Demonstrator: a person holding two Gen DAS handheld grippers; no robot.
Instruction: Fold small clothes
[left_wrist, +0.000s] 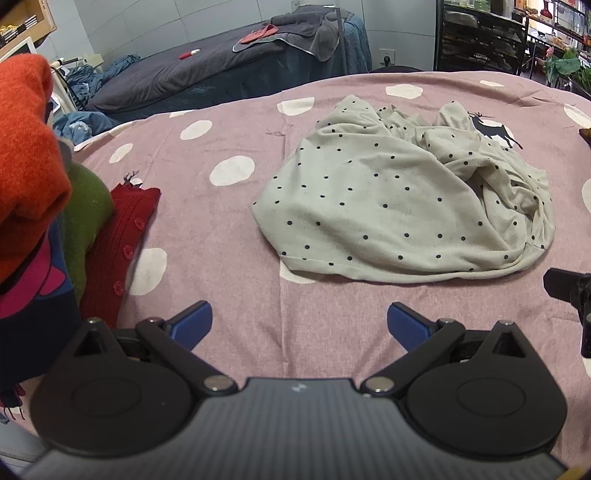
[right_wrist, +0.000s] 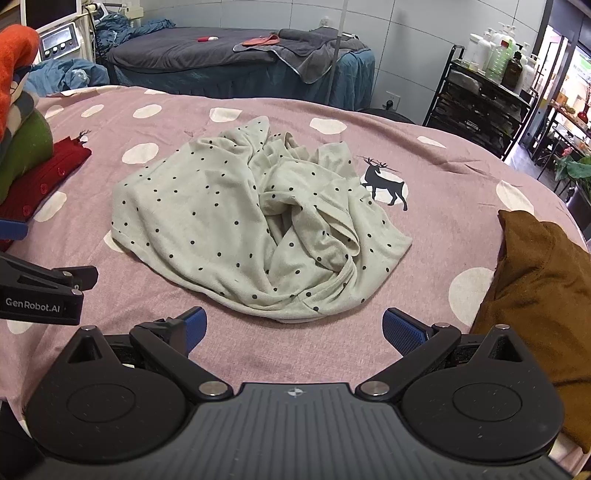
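Note:
A cream garment with black dots (left_wrist: 399, 199) lies crumpled on the pink spotted bedsheet (left_wrist: 221, 229); it also shows in the right wrist view (right_wrist: 243, 225). My left gripper (left_wrist: 300, 325) is open and empty, just short of the garment's near hem. My right gripper (right_wrist: 294, 330) is open and empty, just short of the same hem. The left gripper's body shows at the left of the right wrist view (right_wrist: 40, 291). Part of the right gripper shows at the right edge of the left wrist view (left_wrist: 570, 291).
A stack of folded clothes, orange (left_wrist: 26, 147), green (left_wrist: 86, 221) and red (left_wrist: 122, 243), sits at the left. A brown garment (right_wrist: 543, 295) lies at the right. A dark massage bed (right_wrist: 229, 59) and a black shelf with bottles (right_wrist: 487, 85) stand beyond.

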